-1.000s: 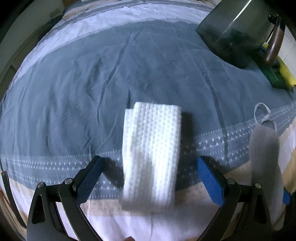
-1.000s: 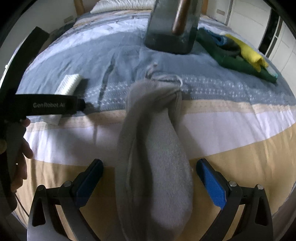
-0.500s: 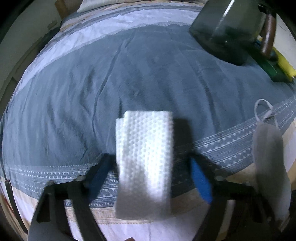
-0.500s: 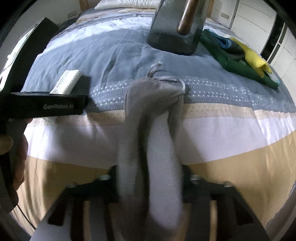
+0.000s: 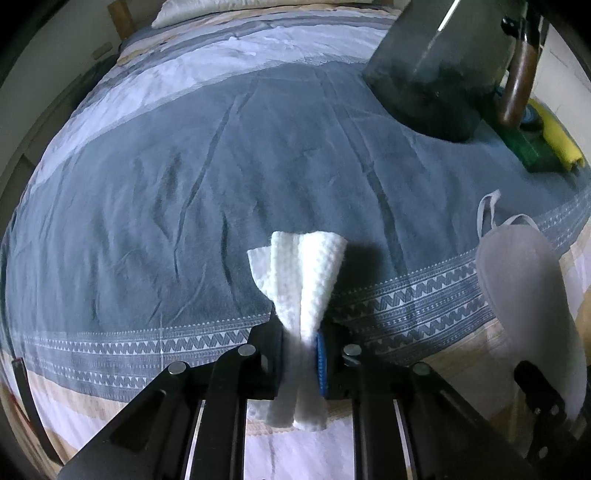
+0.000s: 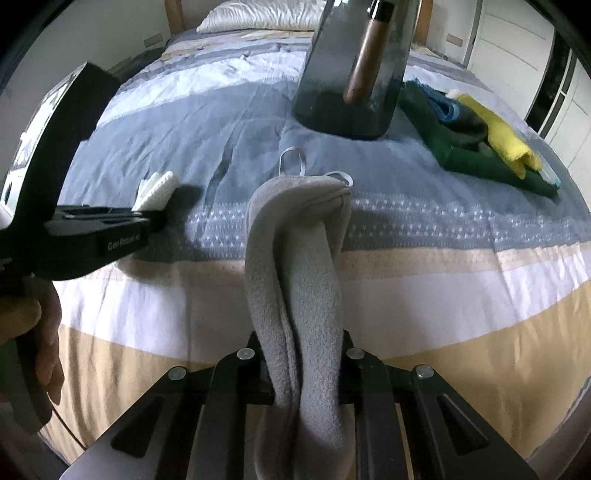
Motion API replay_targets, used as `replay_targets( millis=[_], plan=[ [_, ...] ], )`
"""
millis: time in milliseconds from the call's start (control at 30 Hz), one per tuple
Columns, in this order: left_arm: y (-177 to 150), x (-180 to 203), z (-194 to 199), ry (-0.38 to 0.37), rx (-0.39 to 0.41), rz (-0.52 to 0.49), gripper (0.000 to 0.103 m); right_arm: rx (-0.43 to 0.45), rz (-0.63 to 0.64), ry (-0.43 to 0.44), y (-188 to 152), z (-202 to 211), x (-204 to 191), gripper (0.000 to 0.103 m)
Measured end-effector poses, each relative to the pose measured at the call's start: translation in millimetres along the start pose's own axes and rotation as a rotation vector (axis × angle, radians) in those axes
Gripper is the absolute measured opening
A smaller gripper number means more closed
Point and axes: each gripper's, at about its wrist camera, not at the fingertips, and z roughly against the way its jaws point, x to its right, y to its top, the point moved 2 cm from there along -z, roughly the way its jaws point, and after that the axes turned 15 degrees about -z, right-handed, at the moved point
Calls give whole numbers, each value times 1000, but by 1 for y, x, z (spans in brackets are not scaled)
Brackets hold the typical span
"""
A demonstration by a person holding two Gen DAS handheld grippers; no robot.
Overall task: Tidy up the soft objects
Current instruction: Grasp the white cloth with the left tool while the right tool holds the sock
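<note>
A folded white waffle cloth (image 5: 303, 273) is pinched at its middle, its far end fanning out above the grey-blue bedspread (image 5: 166, 192). My left gripper (image 5: 300, 350) is shut on it. In the right wrist view the same white cloth (image 6: 157, 186) shows at the left. A grey fleece cloth (image 6: 295, 258) with white loops at its far end hangs bunched between the pads of my right gripper (image 6: 303, 365). Those jaws are still closing and press on it. The grey cloth (image 5: 528, 295) also appears at the right of the left wrist view.
A dark see-through bin (image 6: 351, 74) with a brown wooden handle stands at the back of the bed. Beside it lies a pile of green, yellow and blue cloths (image 6: 476, 136). A pillow (image 6: 258, 14) lies at the headboard. A hand (image 6: 33, 332) holds the left tool.
Both grippers went from wide open to shut, the left squeezing the white cloth into a fan, the right bunching the grey cloth. Both cloths now stand slightly lifted.
</note>
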Motion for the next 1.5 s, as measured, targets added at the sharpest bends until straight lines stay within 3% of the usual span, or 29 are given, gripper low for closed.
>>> replay_targets(
  millis=[567,1000,1500],
  plan=[
    [-9,-4,30,49,4,43,12,3,58,38,16,7,-1,14],
    [-9,7,53,45,22,81,12,24,77,42,29,26,12,14],
    [6,57,82,20,35,72,12,78,46,29,48,63,54,14]
  ],
)
